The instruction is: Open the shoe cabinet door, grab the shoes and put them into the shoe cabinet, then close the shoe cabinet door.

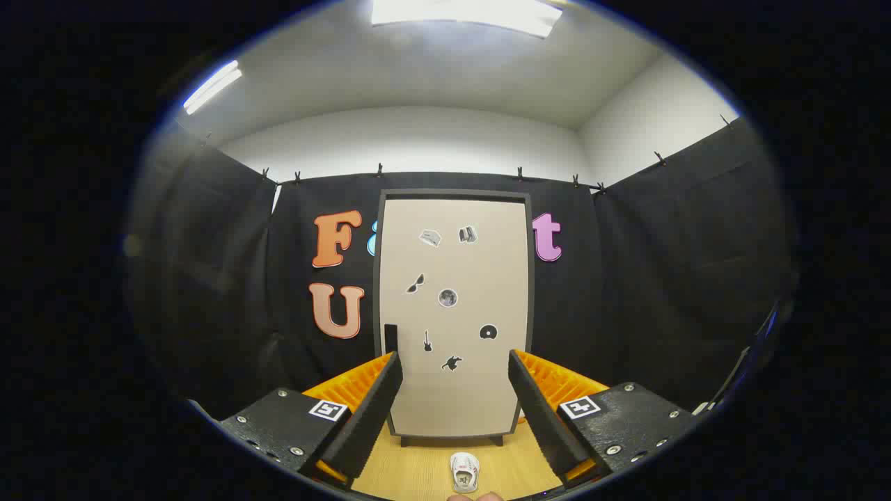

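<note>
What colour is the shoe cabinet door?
Beige with small dark stickers, framed in dark grey: the shoe cabinet door, gripper view.

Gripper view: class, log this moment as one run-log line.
gripper: open, holding nothing | shoe cabinet door: closed, beyond fingers | small white shoe: on wooden table, between fingers | step: door not yet opened

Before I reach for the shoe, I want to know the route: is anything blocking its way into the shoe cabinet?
Yes. The beige shoe cabinet door with small stickers is shut, so it stands between the small white shoe on the wooden table and the inside. The open tongs have nothing visible between them and the shoe.
</note>
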`<state>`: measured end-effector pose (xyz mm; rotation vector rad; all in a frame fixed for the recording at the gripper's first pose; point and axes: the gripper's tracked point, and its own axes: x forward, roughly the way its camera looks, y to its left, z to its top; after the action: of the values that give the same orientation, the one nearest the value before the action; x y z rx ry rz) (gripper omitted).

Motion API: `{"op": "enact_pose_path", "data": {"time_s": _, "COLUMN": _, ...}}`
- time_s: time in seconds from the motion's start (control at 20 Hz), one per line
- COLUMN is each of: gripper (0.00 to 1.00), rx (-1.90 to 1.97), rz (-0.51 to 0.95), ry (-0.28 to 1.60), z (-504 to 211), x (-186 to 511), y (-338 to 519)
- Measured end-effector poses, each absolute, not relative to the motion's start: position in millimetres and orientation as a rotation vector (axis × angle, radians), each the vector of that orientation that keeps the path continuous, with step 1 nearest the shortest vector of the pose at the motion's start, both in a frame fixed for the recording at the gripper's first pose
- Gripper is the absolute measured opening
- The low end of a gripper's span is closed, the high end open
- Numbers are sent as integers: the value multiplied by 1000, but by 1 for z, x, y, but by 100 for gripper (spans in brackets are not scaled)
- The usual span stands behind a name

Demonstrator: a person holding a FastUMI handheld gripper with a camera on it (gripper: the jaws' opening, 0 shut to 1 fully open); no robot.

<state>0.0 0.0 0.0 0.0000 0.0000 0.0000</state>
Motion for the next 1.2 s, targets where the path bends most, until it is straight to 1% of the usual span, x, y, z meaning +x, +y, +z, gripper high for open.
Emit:
{"op": "enact_pose_path", "data": {"time_s": 0.5, "gripper": 95, "rx": 27, "rz": 58, "ry": 15, "z": -12, "x": 25, "y": 19}}
{"op": "enact_pose_path", "data": {"time_s": 0.65, "gripper": 95, "rx": 6, "rz": 52, "ry": -3, "z": -10, "x": 29, "y": 21}}
{"op": "enact_pose_path", "data": {"time_s": 1.0, "gripper": 95, "rx": 39, "rz": 109, "ry": 9, "z": -12, "x": 39, "y": 52}}
{"op": "enact_pose_path", "data": {"time_s": 1.2, "gripper": 95, "rx": 34, "rz": 90, "ry": -12, "z": -11, "x": 49, "y": 65}}
